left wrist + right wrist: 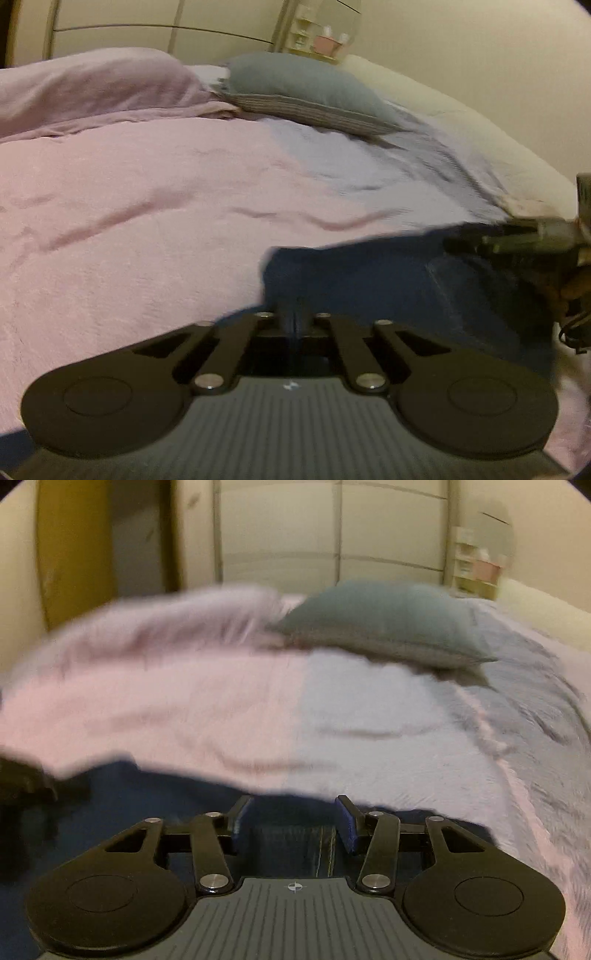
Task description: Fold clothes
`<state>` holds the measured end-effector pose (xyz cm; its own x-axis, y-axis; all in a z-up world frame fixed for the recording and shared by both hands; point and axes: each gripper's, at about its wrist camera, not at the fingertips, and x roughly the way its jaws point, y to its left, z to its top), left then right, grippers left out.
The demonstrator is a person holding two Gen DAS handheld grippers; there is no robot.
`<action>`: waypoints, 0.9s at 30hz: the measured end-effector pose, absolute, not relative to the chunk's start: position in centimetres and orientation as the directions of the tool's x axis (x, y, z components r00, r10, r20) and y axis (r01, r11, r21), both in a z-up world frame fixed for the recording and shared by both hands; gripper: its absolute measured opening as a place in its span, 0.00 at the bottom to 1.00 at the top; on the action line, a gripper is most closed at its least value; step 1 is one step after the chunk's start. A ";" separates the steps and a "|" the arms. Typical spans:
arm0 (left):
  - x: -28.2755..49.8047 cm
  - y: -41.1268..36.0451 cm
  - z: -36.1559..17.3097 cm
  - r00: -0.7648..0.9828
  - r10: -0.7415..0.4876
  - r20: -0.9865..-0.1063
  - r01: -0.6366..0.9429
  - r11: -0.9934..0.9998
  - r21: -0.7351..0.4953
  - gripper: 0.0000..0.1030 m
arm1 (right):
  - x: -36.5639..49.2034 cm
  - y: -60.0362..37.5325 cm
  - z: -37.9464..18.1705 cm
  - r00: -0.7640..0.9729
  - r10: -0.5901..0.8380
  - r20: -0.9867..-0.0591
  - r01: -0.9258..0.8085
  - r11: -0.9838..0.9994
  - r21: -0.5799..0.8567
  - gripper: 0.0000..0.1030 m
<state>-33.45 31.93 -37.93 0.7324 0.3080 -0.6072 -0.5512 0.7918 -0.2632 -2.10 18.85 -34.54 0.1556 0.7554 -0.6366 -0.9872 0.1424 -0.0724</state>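
Left fingers pinched on dark blue jeans, right fingers apart over yellow-stitched seam, pink bedspread.

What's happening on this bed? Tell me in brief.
A person is folding dark jeans on a bed, with a gripper in each hand. The left gripper is shut on the jeans' near edge. The right gripper is open, its pads either side of a stitched seam, not yet closed. The jeans lie across the near part of the pink and lilac cover; a grey pillow sits at the far end. Both views are blurred.
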 end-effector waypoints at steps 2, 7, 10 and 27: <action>-34.3 33.4 -38.5 0.690 0.384 -0.614 -0.633 0.731 -0.254 0.02 | -0.6 18.9 -36.5 0.219 0.743 -0.632 -0.974 0.200 -0.102 0.47; -39.2 35.4 -37.8 0.647 0.424 -0.634 -0.713 0.631 -0.305 0.00 | 0.4 17.7 -36.0 0.198 0.761 -0.618 -0.969 0.248 -0.006 0.47; -41.7 35.8 -36.6 0.713 0.344 -0.610 -0.653 0.642 -0.401 0.04 | 0.3 16.6 -35.0 0.201 0.769 -0.607 -0.962 0.272 0.026 0.47; -44.9 38.3 -37.6 0.771 0.043 -0.636 -0.444 0.751 -0.488 0.31 | 2.8 15.1 -35.3 0.076 0.790 -0.608 -0.939 0.262 0.223 0.48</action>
